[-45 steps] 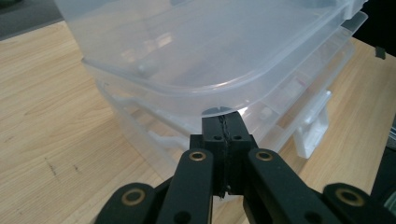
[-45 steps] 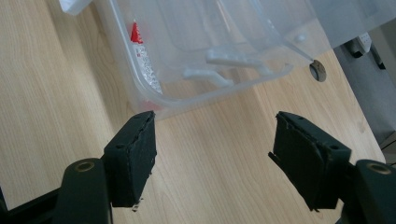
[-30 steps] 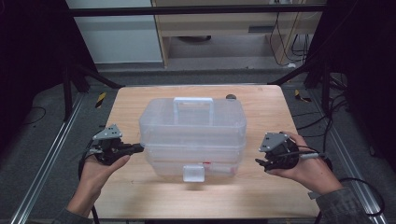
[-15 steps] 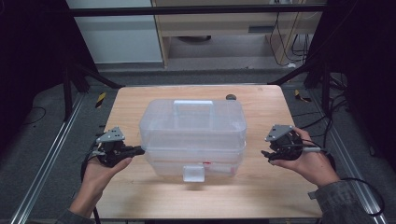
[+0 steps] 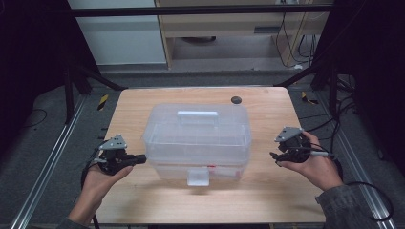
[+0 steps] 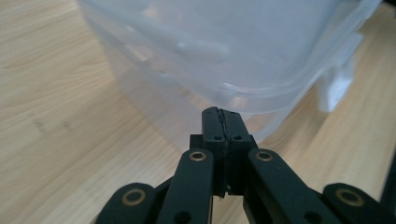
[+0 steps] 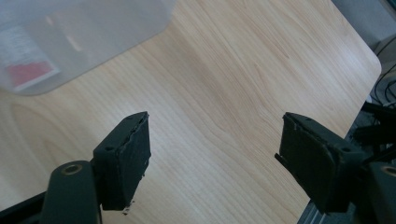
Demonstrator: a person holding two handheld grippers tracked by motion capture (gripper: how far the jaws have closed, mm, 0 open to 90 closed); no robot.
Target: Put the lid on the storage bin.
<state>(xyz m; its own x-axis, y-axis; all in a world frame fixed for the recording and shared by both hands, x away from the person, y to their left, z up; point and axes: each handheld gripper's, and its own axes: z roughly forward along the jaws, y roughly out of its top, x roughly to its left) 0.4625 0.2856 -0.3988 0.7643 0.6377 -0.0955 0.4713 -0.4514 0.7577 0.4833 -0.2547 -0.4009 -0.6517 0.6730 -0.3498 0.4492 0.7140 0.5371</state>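
Observation:
A clear plastic storage box (image 5: 197,136) with a lid, a top handle and a white front latch (image 5: 197,176) stands in the middle of the wooden table (image 5: 267,200). My left gripper (image 5: 142,158) lies level at the box's lower left side. It is shut with nothing in it, and its tip (image 6: 223,113) sits right at the lid's rim (image 6: 261,93); whether they touch I cannot tell. My right gripper (image 5: 273,157) is held a little off the box's right side. It stands open (image 7: 215,126) over bare wood, and a box corner (image 7: 70,32) is at the upper left.
A small black round object (image 5: 235,99) lies near the table's far edge. A red and white label (image 7: 30,74) shows through the box wall. Metal rails run along both sides of the table, and cables hang off its right edge.
My right gripper has shifted slightly to the right, away from the box. The left gripper and the box have stayed in place.

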